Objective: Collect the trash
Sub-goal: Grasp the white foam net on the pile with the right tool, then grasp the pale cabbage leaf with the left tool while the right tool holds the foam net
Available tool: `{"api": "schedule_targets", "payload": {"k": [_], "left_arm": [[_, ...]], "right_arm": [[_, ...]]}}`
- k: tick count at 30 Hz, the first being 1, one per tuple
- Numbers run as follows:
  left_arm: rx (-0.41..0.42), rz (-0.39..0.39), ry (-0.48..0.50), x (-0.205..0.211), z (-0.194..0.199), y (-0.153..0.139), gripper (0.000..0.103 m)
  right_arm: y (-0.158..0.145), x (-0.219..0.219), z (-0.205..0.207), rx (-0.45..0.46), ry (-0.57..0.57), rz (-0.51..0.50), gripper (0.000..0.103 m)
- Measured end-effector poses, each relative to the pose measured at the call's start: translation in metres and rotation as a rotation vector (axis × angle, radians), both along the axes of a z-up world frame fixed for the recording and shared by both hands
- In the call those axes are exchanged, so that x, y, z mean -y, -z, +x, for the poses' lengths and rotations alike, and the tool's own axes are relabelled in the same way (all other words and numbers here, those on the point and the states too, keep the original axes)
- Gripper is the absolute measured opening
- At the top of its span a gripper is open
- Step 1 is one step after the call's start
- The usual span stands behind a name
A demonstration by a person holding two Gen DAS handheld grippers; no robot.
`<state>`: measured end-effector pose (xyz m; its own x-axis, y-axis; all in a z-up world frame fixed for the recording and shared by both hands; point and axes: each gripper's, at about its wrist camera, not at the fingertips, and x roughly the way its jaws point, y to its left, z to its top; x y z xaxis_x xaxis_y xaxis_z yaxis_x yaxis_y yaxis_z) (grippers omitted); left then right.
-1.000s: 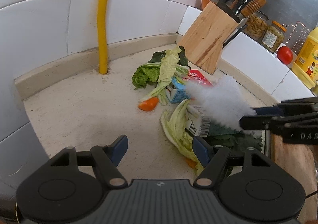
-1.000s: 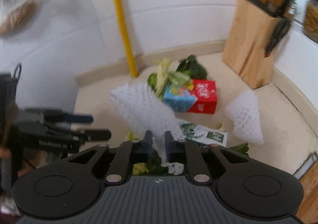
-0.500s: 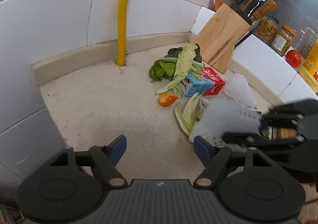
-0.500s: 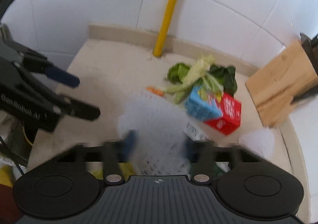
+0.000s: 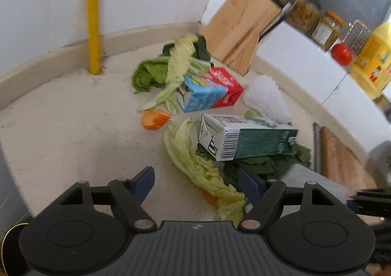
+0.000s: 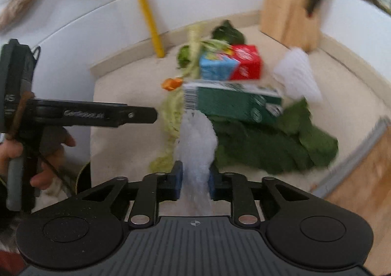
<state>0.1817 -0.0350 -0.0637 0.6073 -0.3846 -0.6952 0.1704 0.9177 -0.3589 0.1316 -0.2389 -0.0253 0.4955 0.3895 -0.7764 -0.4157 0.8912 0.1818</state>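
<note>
Trash lies piled on the beige counter [image 5: 73, 129]: a green and white carton [image 5: 246, 139], a blue and red carton [image 5: 207, 95], a white foam net [image 5: 266, 97], a carrot slice [image 5: 155, 118] and cabbage leaves [image 5: 195, 166]. My left gripper [image 5: 195, 175] is open and hovers over the pale cabbage leaf with nothing between its pads. My right gripper [image 6: 194, 173] has a second white foam net [image 6: 195, 143] between its blue pads. Its jaws are opening, and the pads still press on the net. It hangs in front of the green carton [image 6: 232, 102].
A wooden knife block [image 5: 239, 36] stands in the back corner beside a yellow pipe [image 5: 94, 19]. Jars [image 5: 325, 26], a tomato [image 5: 341, 54] and a yellow bottle [image 5: 371, 60] sit on the right ledge. A wooden board [image 5: 342, 161] lies at the right. The counter ends at the left.
The right gripper and its foam net have slid off to the lower right of the left wrist view, uncovering the green carton. The left gripper has come closer to the pile.
</note>
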Motion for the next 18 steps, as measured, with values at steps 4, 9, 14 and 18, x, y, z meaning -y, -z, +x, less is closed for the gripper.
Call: {"api": "schedule_targets", "payload": {"k": [4,9,14,18], "left_arm": [[0.026,0.063,-0.009,0.020,0.014,0.014,0.068],[0.043,0.117,0.018,0.030,0.016,0.012,0.035],[-0.008,0.083,0.018,0.019,0.005,0.010,0.005],[-0.001,0.074,0.065,0.009,-0.027,0.000,0.005]], "right_arm": [[0.005,0.014,-0.004,0.015,0.040,0.021,0.055],[0.010,0.023,0.000,0.039,0.047,0.037,0.065],[0.022,0.025,0.008,-0.020,0.059,0.048,0.029],[0.021,0.030,0.002,-0.053,0.090,0.099,0.021]]}}
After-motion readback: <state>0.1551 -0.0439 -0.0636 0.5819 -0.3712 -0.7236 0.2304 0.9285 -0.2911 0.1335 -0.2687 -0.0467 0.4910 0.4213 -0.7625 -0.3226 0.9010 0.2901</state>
